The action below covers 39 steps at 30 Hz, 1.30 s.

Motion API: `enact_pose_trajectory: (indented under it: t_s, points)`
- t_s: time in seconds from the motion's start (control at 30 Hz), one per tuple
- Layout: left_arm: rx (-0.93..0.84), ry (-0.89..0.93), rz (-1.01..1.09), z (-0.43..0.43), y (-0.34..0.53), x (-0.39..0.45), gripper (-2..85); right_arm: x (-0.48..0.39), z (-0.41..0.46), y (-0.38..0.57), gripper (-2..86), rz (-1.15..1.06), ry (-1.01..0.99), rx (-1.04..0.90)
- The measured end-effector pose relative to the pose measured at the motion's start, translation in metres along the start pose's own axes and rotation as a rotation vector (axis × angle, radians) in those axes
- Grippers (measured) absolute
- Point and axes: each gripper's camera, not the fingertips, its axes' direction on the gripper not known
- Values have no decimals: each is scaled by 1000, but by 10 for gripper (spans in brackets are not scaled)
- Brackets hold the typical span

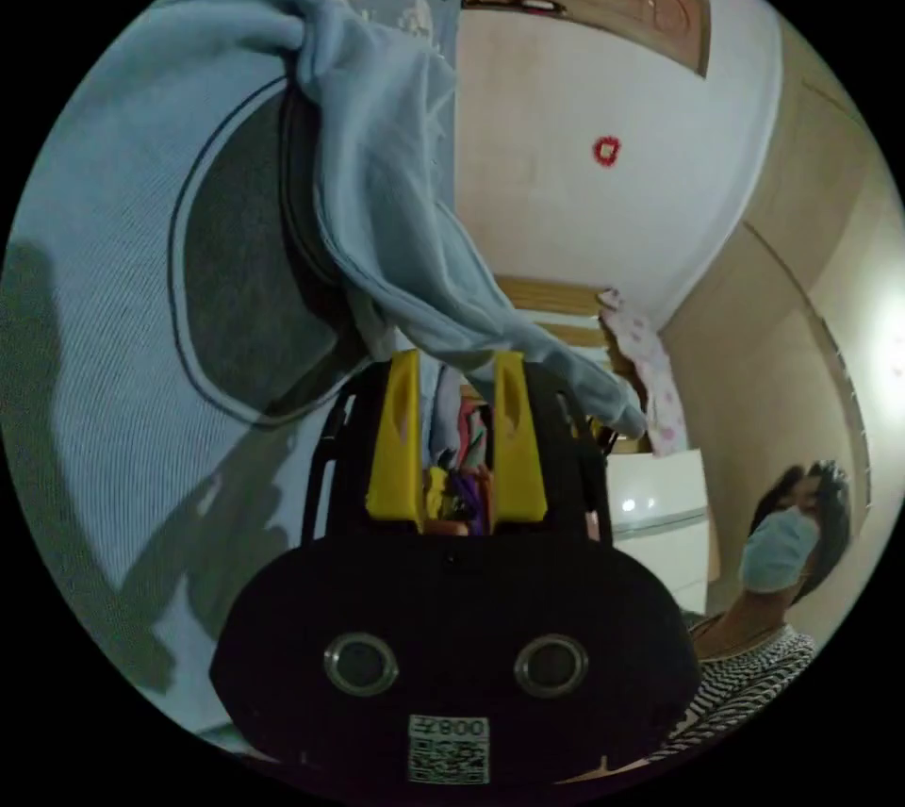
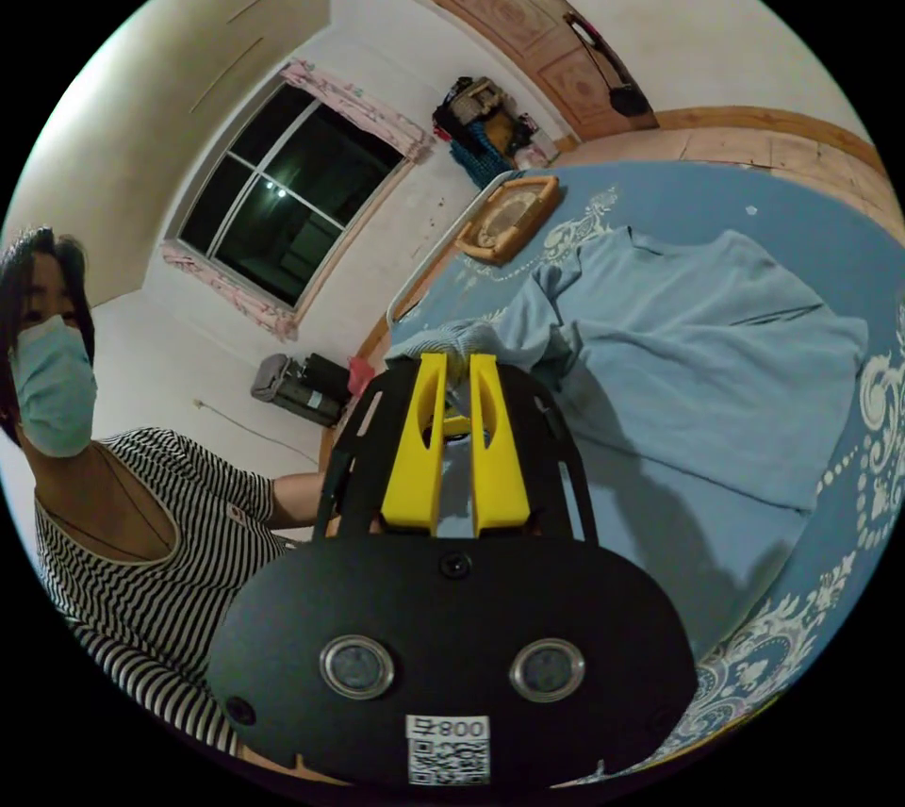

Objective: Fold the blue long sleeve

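Blue long sleeve point(image 2: 698, 373) seemingly pinched by right gripper point(image 2: 457, 369).

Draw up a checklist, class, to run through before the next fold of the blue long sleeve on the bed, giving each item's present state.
1. Left gripper holds cloth: ok, a strip of the blue long sleeve runs between its jaws.
2. Right gripper holds cloth: ok, its jaws are closed on a bunched edge.
3. Garment lies flat: not ok, its body is rumpled on the bedspread.
4. Dark collar in sight: ok, in the left gripper view.
5. Woven tray apart from the garment: ok, it sits beyond it near the bed's edge.
6. Second sleeve's position: cannot tell.
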Motion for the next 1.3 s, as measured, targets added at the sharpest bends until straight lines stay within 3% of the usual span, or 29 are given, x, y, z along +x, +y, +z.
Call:
enact_pose_trajectory:
  t_s: [0.1,0.2,0.37,0.47,0.63,0.9,1.13,1.3]
  points:
    - [73,91,-60,3,-25,-12,36,-2,-4,-22,29,-33,2,-16]
    - [49,159,64,11,-41,18,29,-14,-28,-43,30,-115,-40,19]
    - [-166,98,240,56,-43,47,33,-18,-88,-38,30,-210,-7,83]
    - [-275,-7,177,79,-43,17,46,24,-101,-11,29,-65,136,46]
    - [-254,-48,156,70,-58,-4,65,133,-80,40,26,283,179,-133]
    - [-205,-381,381,67,-124,27,82,196,-71,45,17,390,210,-204]
    - [-141,-734,482,99,-191,36,108,223,-85,47,12,429,211,-79]
    - [-215,-907,500,143,-231,25,99,237,-53,32,7,383,252,-123]
